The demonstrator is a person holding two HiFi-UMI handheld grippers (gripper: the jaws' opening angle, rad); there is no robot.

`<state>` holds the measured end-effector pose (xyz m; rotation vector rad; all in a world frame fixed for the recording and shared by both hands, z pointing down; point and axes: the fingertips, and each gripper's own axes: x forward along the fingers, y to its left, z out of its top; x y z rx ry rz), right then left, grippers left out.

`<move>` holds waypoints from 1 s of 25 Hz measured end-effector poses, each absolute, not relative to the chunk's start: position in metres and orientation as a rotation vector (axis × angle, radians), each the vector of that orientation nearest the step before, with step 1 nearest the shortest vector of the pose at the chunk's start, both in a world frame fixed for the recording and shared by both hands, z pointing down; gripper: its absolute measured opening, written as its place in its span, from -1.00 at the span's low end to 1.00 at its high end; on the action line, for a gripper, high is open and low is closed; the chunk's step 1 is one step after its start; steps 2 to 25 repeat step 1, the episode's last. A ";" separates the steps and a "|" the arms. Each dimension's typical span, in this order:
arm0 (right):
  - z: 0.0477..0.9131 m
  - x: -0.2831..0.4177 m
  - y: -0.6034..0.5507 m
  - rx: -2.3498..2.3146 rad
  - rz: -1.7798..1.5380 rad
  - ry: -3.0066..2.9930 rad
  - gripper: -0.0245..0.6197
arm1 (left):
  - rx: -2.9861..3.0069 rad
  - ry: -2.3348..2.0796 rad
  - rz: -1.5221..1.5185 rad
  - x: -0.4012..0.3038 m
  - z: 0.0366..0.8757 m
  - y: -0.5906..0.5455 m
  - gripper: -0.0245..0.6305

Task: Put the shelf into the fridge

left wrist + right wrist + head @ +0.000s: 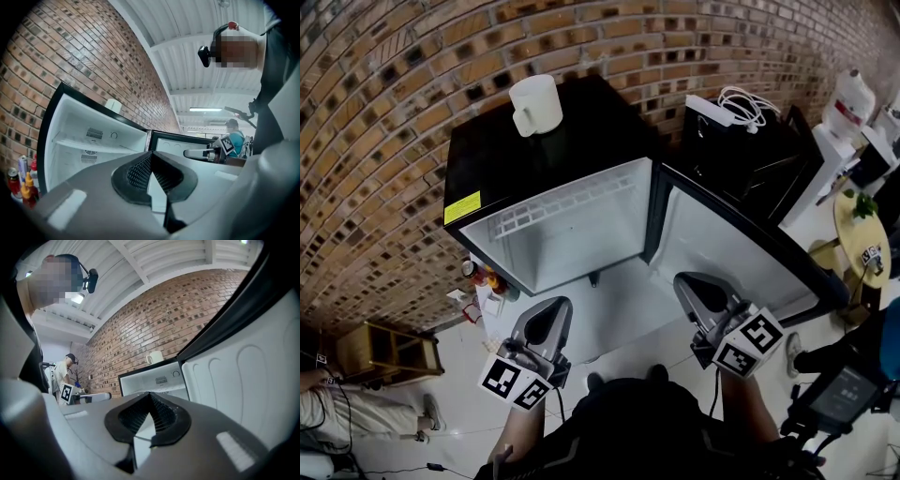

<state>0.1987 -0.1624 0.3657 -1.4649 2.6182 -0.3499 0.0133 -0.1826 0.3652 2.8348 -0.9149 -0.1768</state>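
Note:
A black mini fridge [502, 164] stands against the brick wall with its door [741, 248] swung open to the right. Its white interior holds a white shelf [558, 208] set high up, also seen in the left gripper view [89, 145] and the right gripper view [165, 389]. My left gripper [551, 307] hovers in front of the fridge opening, pointing level at it, shut with nothing between its jaws [151, 157]. My right gripper [689, 279] sits near the open door's inner face, likewise shut and empty [150, 397].
A white mug [534, 103] stands on the fridge top. Small bottles [483, 277] sit on the floor left of the fridge. A black appliance with a white cable [741, 112] stands to the right. A wooden crate [384, 352] lies far left, a round table [862, 225] far right.

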 end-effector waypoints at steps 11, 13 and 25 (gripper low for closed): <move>0.366 0.199 -0.162 -1.464 -0.350 2.618 -0.90 | 2.845 -0.899 -0.183 0.014 0.364 -0.182 -0.88; 0.366 0.199 -0.162 -1.464 -0.350 2.618 -0.90 | 2.845 -0.899 -0.183 0.014 0.364 -0.182 -0.88; 0.366 0.199 -0.162 -1.464 -0.350 2.618 -0.90 | 2.845 -0.899 -0.183 0.014 0.364 -0.182 -0.88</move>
